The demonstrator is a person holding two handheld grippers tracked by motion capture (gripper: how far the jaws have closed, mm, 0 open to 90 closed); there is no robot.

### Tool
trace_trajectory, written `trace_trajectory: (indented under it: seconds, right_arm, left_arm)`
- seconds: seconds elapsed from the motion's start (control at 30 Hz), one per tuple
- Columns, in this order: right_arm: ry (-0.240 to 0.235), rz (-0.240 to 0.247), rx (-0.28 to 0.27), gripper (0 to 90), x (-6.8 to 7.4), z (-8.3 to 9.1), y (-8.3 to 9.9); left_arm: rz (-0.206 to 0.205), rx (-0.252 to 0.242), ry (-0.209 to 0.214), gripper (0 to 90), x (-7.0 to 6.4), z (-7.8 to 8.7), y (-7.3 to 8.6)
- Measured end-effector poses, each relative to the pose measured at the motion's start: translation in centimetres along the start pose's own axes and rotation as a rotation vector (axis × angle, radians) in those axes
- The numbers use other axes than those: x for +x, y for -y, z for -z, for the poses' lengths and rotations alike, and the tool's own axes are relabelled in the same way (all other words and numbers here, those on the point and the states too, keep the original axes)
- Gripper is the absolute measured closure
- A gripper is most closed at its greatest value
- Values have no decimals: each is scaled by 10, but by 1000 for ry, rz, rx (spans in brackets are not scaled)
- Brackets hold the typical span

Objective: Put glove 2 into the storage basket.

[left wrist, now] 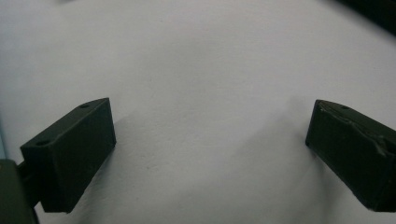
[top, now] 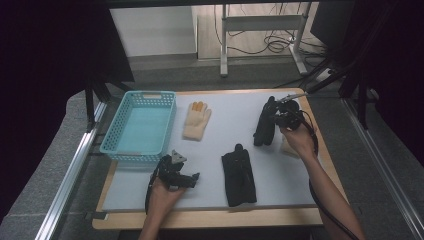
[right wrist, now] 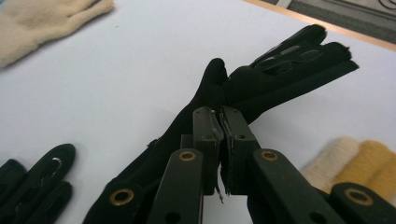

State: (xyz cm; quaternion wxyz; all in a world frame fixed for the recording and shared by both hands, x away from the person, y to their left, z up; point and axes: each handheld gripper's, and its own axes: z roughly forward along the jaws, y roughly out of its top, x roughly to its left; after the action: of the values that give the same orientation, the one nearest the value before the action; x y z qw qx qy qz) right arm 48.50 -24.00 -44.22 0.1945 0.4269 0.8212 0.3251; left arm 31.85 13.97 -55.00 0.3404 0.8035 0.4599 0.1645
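The right tongs point(right wrist: 219, 140), clenched on a black glove point(right wrist: 261, 74) near the table's point(top: 220, 130) right edge, stand nearest it; its long axis runs far-to-near; the left tongs point(left wrist: 210, 154) rest released.

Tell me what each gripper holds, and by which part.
The right gripper pinches a black glove at its edge near the thumb. The left gripper holds nothing; its jaws stand open over the mat.

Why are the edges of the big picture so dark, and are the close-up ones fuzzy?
In the high view, the corners go nearly black while the table stays lit. In the left gripper view, the open hand-held gripper looks soft and throws faint shadows on the white top. In the right gripper view, the black glove looks fairly sharp, but the cream glove at the corner is blurry.
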Motion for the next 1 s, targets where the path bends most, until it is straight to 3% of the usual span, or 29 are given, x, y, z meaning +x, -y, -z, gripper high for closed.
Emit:
trace_trajectory:
  seconds: [0.2,0.4,0.5,0.6,0.87,1.0]
  right_arm:
    - [-19,-5,6,840,10,-25,-7]
    - [-54,-2,-22,819,31,-42,-26]
    - [-92,27,-50,693,46,-51,-36]
    - [-82,74,-54,671,58,-57,-45]
    - [-84,23,-41,647,43,-76,-38]
    - [-109,13,-40,582,41,-91,-31]
  left_arm:
    - [0,-1,0,21,0,0,0]
    - [1,-2,-1,21,0,0,0]
    - [-2,0,-1,22,0,0,0]
    - [-2,0,-1,22,0,0,0]
    - [-1,0,0,22,0,0,0]
    - [0,-1,0,22,0,0,0]
